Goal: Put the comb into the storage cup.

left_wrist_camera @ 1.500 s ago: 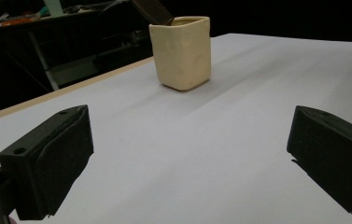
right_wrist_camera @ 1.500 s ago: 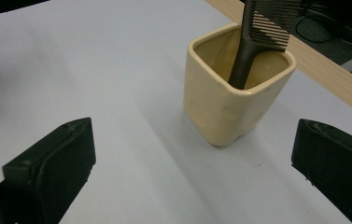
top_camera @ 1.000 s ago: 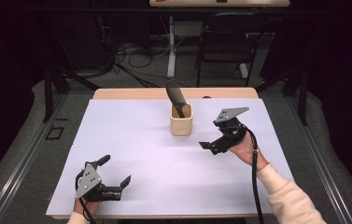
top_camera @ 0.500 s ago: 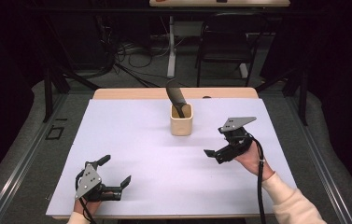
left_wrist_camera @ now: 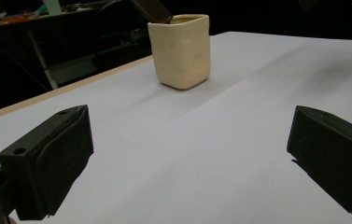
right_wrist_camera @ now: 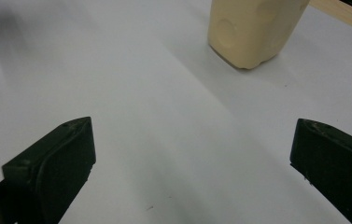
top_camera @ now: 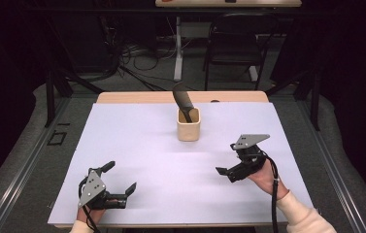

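A cream cup (top_camera: 189, 125) stands on the white sheet (top_camera: 137, 141) a little beyond the table's middle. A dark flat tool (top_camera: 182, 99) leans out of it to the far left. My right gripper (top_camera: 225, 158) is open and empty, low over the sheet near and right of the cup. My left gripper (top_camera: 119, 177) rests open and empty at the near left. In the left gripper view the cup (left_wrist_camera: 180, 51) stands far ahead of the spread jaws of the left gripper (left_wrist_camera: 187, 154). In the right gripper view the cup (right_wrist_camera: 253, 30) sits ahead and to the right of the right gripper (right_wrist_camera: 192, 158).
The sheet covers a wooden table whose bare far edge (top_camera: 180, 97) shows behind the cup. A black chair (top_camera: 231, 48) and floor cables (top_camera: 137, 53) lie beyond the table. Dark rails (top_camera: 25, 160) run along both sides.
My right gripper has drawn back from beside the cup toward the near right and dropped lower. The left gripper and the cup have stayed put.
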Demonstrator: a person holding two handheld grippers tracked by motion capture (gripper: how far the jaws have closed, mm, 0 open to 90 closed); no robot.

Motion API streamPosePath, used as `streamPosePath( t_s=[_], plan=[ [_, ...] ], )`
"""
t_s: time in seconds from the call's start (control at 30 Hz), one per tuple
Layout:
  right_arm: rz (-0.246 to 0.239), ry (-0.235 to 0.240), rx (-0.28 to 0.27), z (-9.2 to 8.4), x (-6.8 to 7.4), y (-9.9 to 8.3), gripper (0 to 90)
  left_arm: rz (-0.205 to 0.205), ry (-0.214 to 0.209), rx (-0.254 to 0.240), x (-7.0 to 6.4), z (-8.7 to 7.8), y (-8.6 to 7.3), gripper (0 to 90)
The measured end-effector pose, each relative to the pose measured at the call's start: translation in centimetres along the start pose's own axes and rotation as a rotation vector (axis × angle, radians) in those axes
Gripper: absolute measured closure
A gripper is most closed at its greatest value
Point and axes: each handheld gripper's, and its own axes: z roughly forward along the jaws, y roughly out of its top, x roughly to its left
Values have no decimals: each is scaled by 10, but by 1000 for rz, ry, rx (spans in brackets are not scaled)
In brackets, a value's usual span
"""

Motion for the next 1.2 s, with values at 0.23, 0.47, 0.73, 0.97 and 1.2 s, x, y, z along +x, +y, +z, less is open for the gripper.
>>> streamPosePath(
  t_s=[0.23, 0.47, 0.73, 0.97, 1.2],
  plan=[
    [9, -17, 2, -3, 2, -13, 0, -3, -1, -2, 0, 0, 0, 4],
    [10, -28, -1, -8, 7, -23, 0, -3, -1, -1, 0, 0, 0, 3],
    [-7, -44, 7, -11, 11, -32, 0, -4, 0, -2, 0, 0, 0, 4],
    [-3, -60, -20, -17, 15, -38, 0, -5, 0, -1, 0, 0, 0, 4],
    [4, -82, -42, -22, 18, -48, 0, -4, -2, 0, 0, 0, 0, 3]
  ],
)
